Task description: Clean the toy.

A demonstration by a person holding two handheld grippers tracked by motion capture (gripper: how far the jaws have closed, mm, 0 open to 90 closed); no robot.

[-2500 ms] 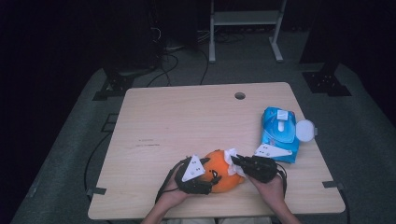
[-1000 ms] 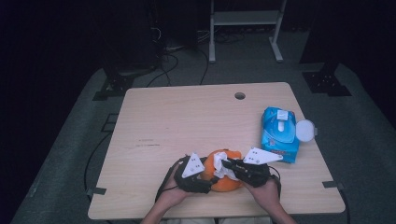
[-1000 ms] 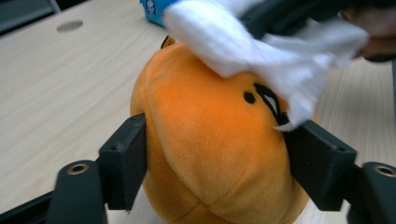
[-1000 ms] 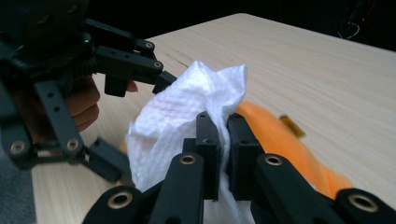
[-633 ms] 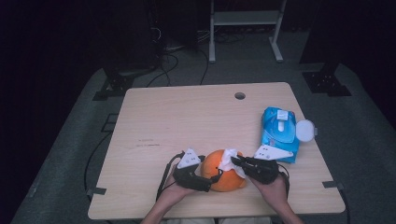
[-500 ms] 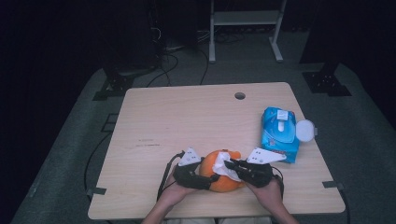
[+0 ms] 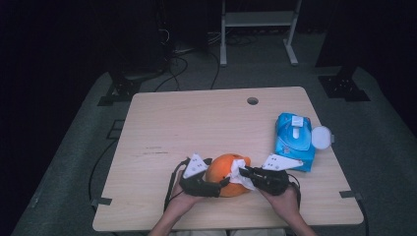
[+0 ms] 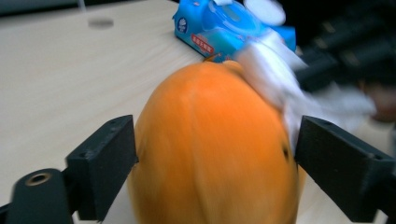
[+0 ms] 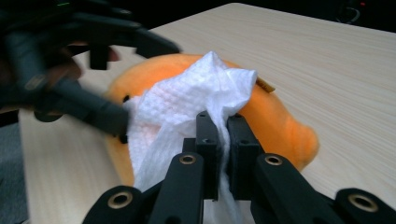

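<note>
Since a second ago the left gripper [image 7: 222, 183] has just been opening its jaws, and the orange fruit [image 7: 227, 173] sits between them near the table's [image 7: 196, 123] front edge; the right gripper [image 7: 247, 172] presses a white wipe [image 7: 239, 173] against the fruit's right side, with the blue wipe pack [image 7: 295, 140] further right. From the left gripper view, both pads stand just off the fruit [image 8: 215, 149], so the hold looks released, probably for re-gripping. From the right gripper view, the jaws are clamped on the wipe [image 9: 187, 112], draped over the fruit [image 9: 280, 126].
</note>
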